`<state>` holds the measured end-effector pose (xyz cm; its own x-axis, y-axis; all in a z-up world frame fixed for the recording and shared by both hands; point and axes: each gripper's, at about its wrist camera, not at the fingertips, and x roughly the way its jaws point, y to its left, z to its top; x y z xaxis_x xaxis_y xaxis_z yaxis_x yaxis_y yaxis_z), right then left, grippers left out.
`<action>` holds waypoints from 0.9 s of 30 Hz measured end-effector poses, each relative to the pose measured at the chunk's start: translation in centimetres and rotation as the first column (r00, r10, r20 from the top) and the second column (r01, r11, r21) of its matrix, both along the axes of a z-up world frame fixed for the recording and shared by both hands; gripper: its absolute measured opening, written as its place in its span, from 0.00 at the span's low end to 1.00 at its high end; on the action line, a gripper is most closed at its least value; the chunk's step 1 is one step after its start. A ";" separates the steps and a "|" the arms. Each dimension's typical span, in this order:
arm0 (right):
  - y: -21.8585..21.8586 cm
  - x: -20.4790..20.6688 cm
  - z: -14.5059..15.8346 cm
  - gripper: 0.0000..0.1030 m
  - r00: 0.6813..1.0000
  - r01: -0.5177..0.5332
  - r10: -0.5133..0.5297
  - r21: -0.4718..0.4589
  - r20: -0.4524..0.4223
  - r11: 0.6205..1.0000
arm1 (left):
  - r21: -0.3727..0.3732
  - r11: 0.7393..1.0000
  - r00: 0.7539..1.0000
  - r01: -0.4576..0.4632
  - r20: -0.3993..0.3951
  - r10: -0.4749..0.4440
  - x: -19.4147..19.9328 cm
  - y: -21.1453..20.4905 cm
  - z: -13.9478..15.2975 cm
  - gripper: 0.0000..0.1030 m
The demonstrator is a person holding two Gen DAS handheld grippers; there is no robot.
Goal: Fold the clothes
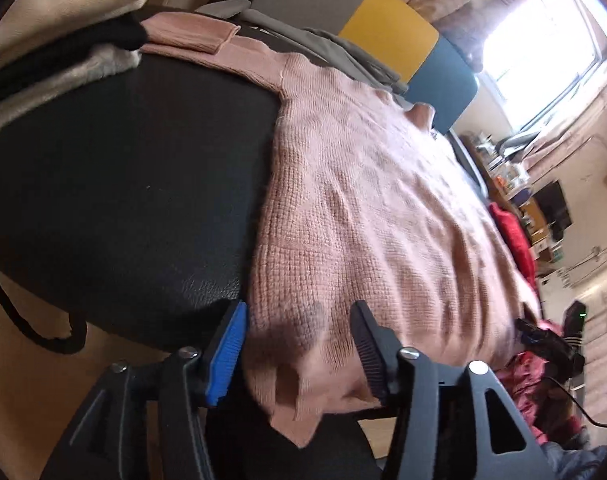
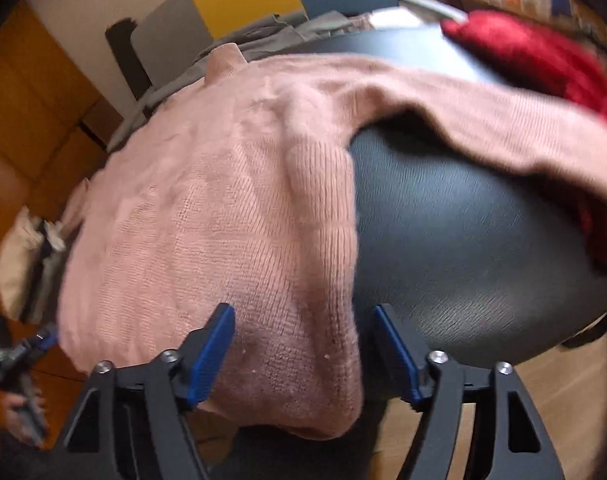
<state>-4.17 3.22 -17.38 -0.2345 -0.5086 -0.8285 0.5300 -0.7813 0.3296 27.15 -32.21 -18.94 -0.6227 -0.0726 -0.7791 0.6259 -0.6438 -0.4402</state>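
Note:
A pink knit sweater (image 1: 375,208) lies spread on a black leather table (image 1: 123,184), its hem hanging over the near edge. My left gripper (image 1: 299,320) is open, its jaws standing either side of the hem's left corner. In the right wrist view the sweater (image 2: 231,208) covers the left of the table (image 2: 463,240), one sleeve stretching right toward a red garment. My right gripper (image 2: 303,320) is open, its jaws straddling the hem's right corner. The left gripper also shows in the right wrist view (image 2: 31,344) at the far left.
Folded cream, black and grey clothes (image 1: 63,40) are stacked at the table's far left, by a pink sleeve. A red garment (image 2: 543,64) lies at the table's right. A grey garment (image 1: 323,44) and grey, yellow and blue panels (image 1: 387,28) lie behind. Wooden floor below.

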 end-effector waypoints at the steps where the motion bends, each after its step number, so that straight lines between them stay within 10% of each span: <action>1: 0.0 0.1 -0.2 0.73 1.000 -0.005 0.005 -0.005 -0.006 1.000 | -0.023 1.000 1.000 0.009 0.024 -0.008 -0.5 0.3 0.1 0.54; 3: -0.6 0.9 -0.2 0.73 0.998 -0.042 0.044 0.043 -0.051 0.998 | -0.076 0.997 0.996 0.030 0.082 -0.024 -1.4 0.8 0.3 0.53; 4: -1.1 1.2 -0.2 0.72 0.995 -0.058 0.064 0.079 -0.075 0.995 | -0.105 0.994 0.993 0.036 0.115 -0.024 -1.7 1.0 0.3 0.41; 5: -1.5 1.5 -0.2 0.70 0.992 -0.066 0.077 0.112 -0.097 0.992 | -0.097 0.995 0.993 0.036 0.115 -0.025 -1.9 1.0 0.4 0.07; 9: -1.9 1.4 0.2 0.15 0.990 -0.075 0.089 0.130 -0.106 0.989 | 0.033 0.999 0.998 0.028 -0.050 -0.026 -1.0 -0.3 2.1 0.07; 12: -1.8 1.4 2.3 0.09 0.989 -0.088 0.100 0.110 -0.113 0.990 | 0.086 0.996 0.986 0.035 -0.163 -0.020 0.6 -1.6 4.4 0.07; 16: -0.7 2.0 5.1 0.09 0.987 -0.094 0.101 0.059 -0.123 0.994 | 0.100 0.994 0.995 0.048 -0.095 -0.038 1.2 -2.4 3.4 0.07; 23: -1.4 0.8 0.3 0.10 0.992 -0.096 0.112 0.234 -0.058 0.968 | 0.077 0.994 0.985 0.080 0.147 -0.091 0.9 -1.3 -0.4 0.11; 27: -1.3 0.2 2.1 0.45 0.989 -0.072 0.099 0.232 -0.107 0.970 | -0.053 0.997 0.984 0.059 0.171 -0.049 0.8 -1.9 2.7 0.14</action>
